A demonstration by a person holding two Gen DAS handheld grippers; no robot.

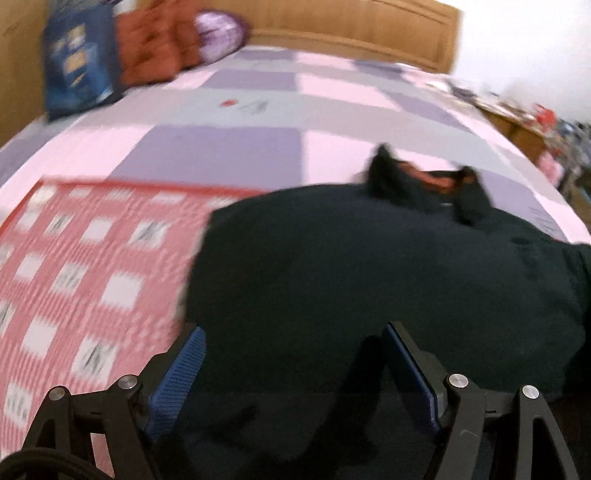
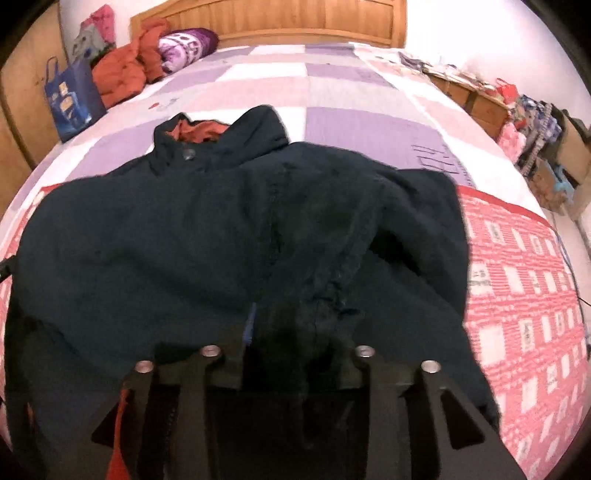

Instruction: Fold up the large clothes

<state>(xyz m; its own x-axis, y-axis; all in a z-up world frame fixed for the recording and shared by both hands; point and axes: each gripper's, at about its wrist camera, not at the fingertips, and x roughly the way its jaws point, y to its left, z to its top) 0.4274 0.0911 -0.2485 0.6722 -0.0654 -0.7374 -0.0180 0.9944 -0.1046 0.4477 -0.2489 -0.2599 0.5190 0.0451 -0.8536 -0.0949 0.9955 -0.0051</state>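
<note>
1. A dark navy jacket (image 2: 236, 236) lies spread on a bed, resting on a red-and-white checked blanket (image 2: 524, 280) that covers the near part of a lilac and pink patchwork quilt (image 2: 332, 92). Its collar, with an orange lining showing, points toward the wooden headboard (image 2: 280, 18).

2. The left gripper (image 1: 293, 365) hovers over the jacket's near left part. Its blue-padded fingers (image 1: 181, 373) stand wide apart with cloth below them, not pinched between them. This view is smeared by motion blur.

3. The right gripper (image 2: 284, 354) points steeply down at a bunched ridge of dark fabric, probably a sleeve laid across the jacket's front. Fabric sits between its fingers, but dark cloth against dark metal hides the pads, so I cannot tell whether it is clamped or loose.

4. The step in hand looks like bringing a sleeve or side panel inward over the body of the jacket.

5. To do it well: take hold of one layer edge rather than a thick bunch, lift only enough to clear the surface, carry it across in a straight line, and lay it flat before letting go.

6. The free gripper could usefully press down on the body so the padded cloth does not slide on the blanket.

7. Away near the headboard sit a blue shopping bag (image 2: 72, 99), an orange garment (image 2: 125, 74) and a purple patterned pillow (image 2: 184, 48), all well apart from the work.
</note>
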